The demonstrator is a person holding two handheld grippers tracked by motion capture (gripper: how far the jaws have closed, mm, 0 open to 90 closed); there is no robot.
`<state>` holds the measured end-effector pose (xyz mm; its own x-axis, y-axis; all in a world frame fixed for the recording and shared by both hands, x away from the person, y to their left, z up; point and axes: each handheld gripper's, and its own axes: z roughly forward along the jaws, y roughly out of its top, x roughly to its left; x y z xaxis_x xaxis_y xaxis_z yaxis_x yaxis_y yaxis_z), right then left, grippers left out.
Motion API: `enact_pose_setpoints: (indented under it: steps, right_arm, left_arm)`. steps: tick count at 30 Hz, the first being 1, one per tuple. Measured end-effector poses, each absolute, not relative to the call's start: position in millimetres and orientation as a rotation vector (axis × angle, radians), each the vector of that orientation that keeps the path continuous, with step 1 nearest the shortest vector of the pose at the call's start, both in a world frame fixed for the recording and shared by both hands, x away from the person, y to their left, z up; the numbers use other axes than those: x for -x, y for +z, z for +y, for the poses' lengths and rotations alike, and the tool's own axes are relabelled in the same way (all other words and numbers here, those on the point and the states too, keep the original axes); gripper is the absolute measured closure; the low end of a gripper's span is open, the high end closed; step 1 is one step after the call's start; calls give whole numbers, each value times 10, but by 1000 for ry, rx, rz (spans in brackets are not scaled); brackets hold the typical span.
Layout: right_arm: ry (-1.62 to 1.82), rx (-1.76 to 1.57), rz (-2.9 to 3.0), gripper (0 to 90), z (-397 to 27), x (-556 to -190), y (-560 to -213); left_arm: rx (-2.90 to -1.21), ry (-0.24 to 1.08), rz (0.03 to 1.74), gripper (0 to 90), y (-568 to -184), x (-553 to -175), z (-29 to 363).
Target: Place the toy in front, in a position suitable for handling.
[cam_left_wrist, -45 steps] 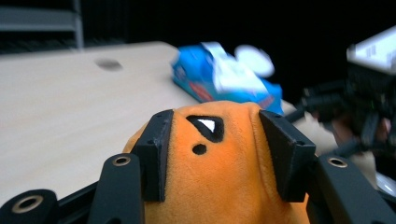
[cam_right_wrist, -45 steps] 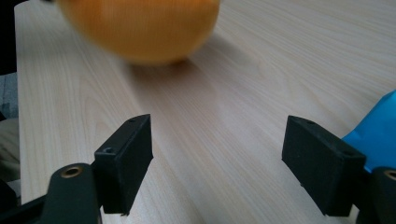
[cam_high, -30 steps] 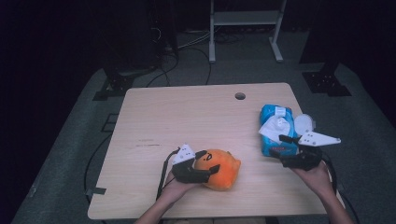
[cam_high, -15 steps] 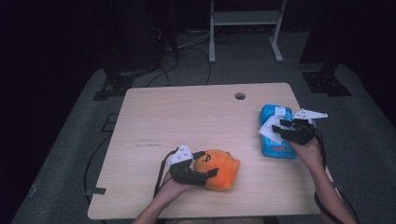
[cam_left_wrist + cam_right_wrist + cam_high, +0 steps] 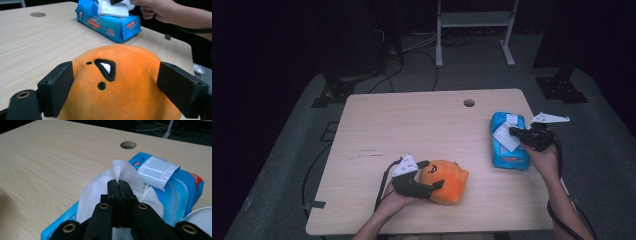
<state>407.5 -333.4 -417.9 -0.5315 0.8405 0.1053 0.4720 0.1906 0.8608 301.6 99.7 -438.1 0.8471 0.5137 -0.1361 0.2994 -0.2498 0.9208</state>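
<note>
So the right gripper (image 5: 518, 132) slid from the table's 4 o'clock edge in over the blue wipes pack (image 5: 507, 145) at about 3 o'clock, and its jaws went from wide open to pinched shut on the white wipe (image 5: 120, 177) sticking out of the top. Meanwhile the left gripper (image 5: 432, 175) eased its jaws a bit wider around the orange plush (image 5: 449, 180).

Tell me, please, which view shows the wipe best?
The right gripper view: the wipe sits close up, pinched between the shut jaws. The high view shows it small on the pack; the left gripper view catches it far off.
</note>
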Motion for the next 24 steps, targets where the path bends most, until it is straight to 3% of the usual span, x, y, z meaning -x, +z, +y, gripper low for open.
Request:
enact_pose_setpoints:
  steps: [11, 18, 24]
  right_arm:
    - [1333, -1148, 2103, 886, -3291, -3918, -3925]
    - [1475, -1014, 2129, 885, -3136, -3661, -3584]
    - [1589, -880, 2244, 884, -2850, -3345, -3451]
  left_arm:
    - [-1822, 255, 650, 115, -4308, -3070, 1170]
    - [-1828, 261, 644, 140, -4302, -3078, 1213]
    - [-1832, 259, 614, 249, -4291, -3069, 1233]
